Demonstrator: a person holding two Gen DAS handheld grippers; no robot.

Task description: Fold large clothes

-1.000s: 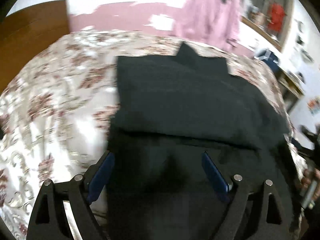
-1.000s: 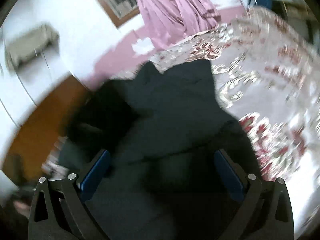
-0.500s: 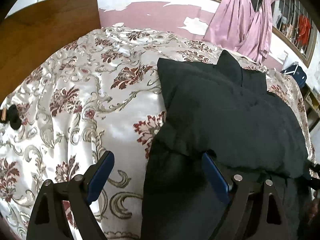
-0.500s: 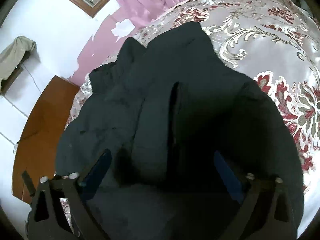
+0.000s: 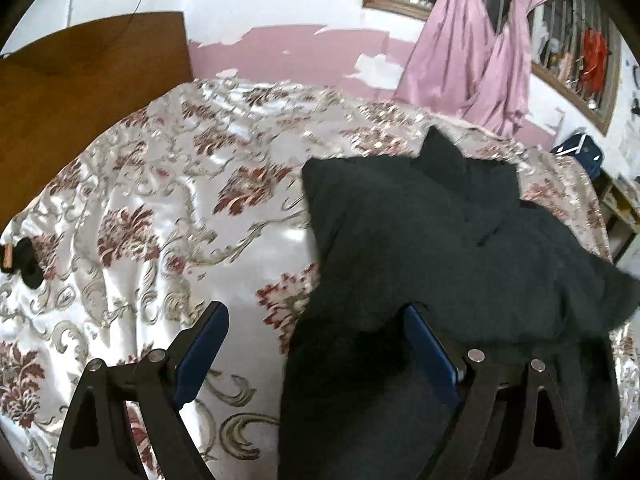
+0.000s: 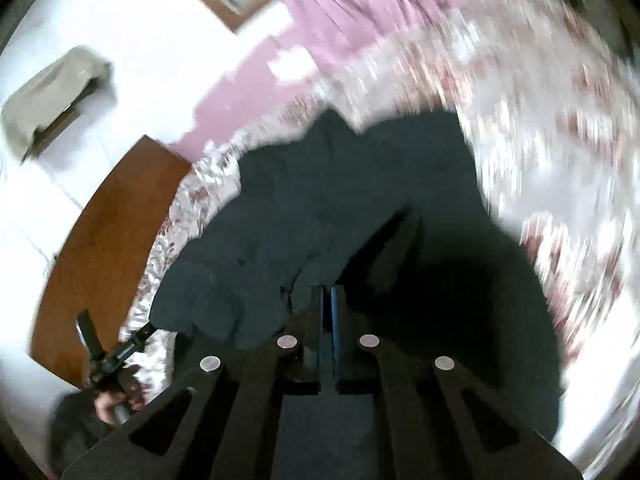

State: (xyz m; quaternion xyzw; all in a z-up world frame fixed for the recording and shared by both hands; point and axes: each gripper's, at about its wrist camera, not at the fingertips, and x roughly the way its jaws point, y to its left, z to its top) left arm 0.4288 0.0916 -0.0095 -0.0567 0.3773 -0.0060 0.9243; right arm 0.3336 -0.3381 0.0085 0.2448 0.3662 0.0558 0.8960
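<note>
The left gripper [image 5: 316,344] has its blue-padded fingers spread wide apart, empty, above the near left edge of the dark garment [image 5: 440,248]; its left finger sits over the floral bedspread [image 5: 168,208]. The right gripper [image 6: 327,308] has its fingers pressed together, apparently on a fold of the dark garment [image 6: 320,200], though the blur leaves that uncertain. The garment lies bunched on the bedspread ahead of both tools. Beyond are a wooden headboard [image 5: 80,80] and pink curtains [image 5: 472,56].

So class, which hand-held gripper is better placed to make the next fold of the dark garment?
Probably right: the right hand-held gripper looks shut on the dark garment, while the left hand-held gripper is open, gripping nothing.
</note>
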